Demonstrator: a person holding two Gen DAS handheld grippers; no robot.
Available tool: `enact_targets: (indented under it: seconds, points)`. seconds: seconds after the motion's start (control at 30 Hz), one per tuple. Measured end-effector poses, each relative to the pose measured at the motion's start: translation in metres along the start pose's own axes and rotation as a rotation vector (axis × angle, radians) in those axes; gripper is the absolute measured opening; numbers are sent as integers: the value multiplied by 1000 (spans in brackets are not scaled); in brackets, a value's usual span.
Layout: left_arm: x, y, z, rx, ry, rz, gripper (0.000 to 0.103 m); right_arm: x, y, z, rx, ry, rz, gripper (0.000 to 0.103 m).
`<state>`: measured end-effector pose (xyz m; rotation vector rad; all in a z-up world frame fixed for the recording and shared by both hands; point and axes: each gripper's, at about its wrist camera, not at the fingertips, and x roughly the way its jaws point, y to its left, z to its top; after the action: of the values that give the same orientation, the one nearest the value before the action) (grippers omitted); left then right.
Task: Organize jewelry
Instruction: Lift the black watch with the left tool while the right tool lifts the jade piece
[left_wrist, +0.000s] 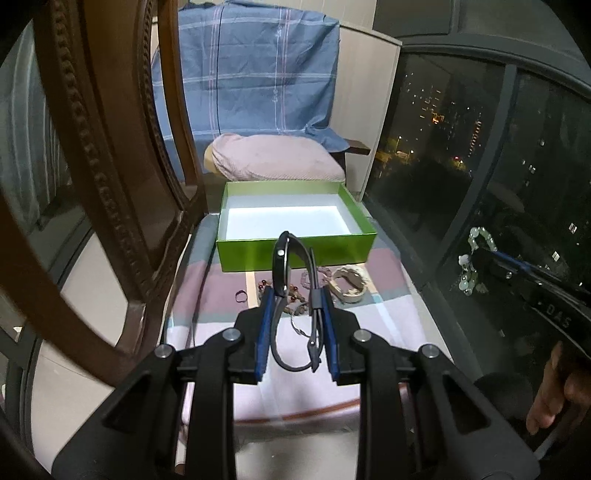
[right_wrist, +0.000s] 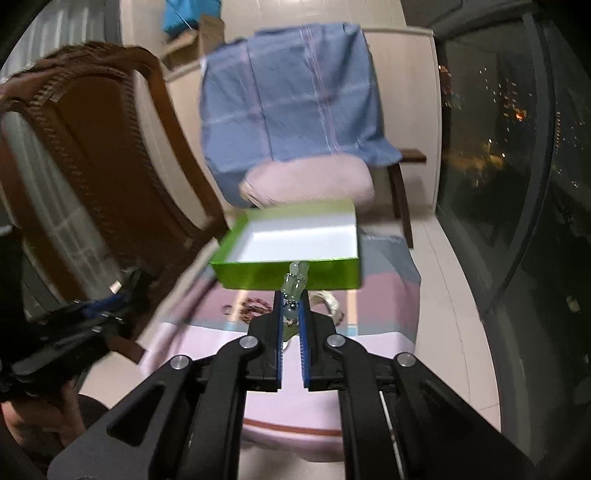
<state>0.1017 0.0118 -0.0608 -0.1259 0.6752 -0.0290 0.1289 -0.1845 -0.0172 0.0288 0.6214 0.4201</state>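
1. Green cardboard formed the outer walls of the open box (left_wrist: 295, 254), which had a white interior and stood on a pastel checked cloth (left_wrist: 369, 314) in both views.
2. Only in the left wrist view were the loose pieces on the cloth seen sharply: a dark beaded bracelet (left_wrist: 295, 291), a pale woven bangle (left_wrist: 349, 284) and a small dark ring (left_wrist: 241, 295), all lying just in front of the box.
3. In the right wrist view the same pieces were blurred and partly hidden behind the fingers.
4. The left gripper (left_wrist: 295, 295) was clamped on a black band (left_wrist: 282, 266); the band's loop rose above the fingertips and its lower end curved down between the blue pads (left_wrist: 266, 325).
5. The right gripper (right_wrist: 291, 306) was closed on a pale green beaded bracelet (right_wrist: 295, 280), whose beads stood out above the fingertips in front of the box's near wall.
6. From the left wrist view, the right gripper was seen at the right edge against a dark window (left_wrist: 461, 147), with the green bracelet hanging from its tip, and bare fingers (left_wrist: 546, 398) were visible below it.
7. Both grippers were pointed forward and downward toward the box, above the cloth.
8. A carved wooden chair back (right_wrist: 92, 147) stood to the left, and a blue checked sheet (right_wrist: 295, 92) hung behind a pink cushion (right_wrist: 310, 181) beyond the box.
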Motion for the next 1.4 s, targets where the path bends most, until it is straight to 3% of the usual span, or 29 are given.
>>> enact_targets:
  seconds: [0.17, 0.43, 1.4]
  points:
    - [-32, -14, -4, 18, -32, 5, 24, -35, 9, -6, -1, -46, 12, 8]
    - [-54, -21, -12, 24, -47, 8, 24, -53, 16, -12, 3, -49, 17, 8]
    - [-57, -27, -15, 18, -30, 31, 24, -70, 12, -19, 3, -52, 21, 8]
